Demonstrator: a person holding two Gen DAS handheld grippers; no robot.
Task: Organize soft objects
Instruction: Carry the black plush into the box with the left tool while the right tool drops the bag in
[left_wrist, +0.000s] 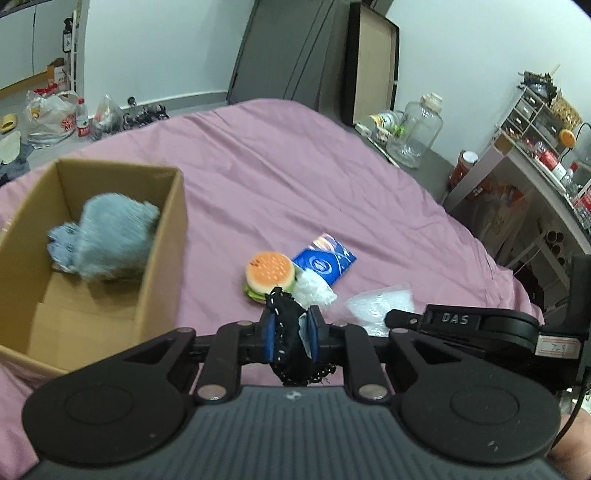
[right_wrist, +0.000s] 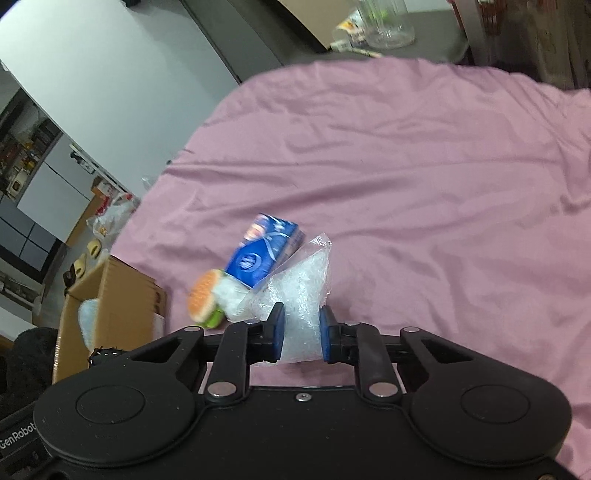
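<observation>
Between the left gripper's (left_wrist: 290, 328) blue pads, a black fabric item with white stitching (left_wrist: 287, 325) was clamped tight above the pink bedsheet (left_wrist: 277, 177).

On the right, the right gripper (right_wrist: 301, 334) had its jaws part-way closed around a clear plastic bag of white filling (right_wrist: 299, 291), both pads at the bag's sides, though whether they pressed it could not be told. Just beyond lay a blue tissue pack (right_wrist: 258, 254), resting partly on the bag, with a toy hamburger (right_wrist: 203, 299) and a crumpled white plastic wad (right_wrist: 231, 295) touching beside it. Farther left on the sheet stood an open cardboard box (left_wrist: 159, 258), holding a fluffy grey plush (left_wrist: 110, 236) against its far corner.
</observation>
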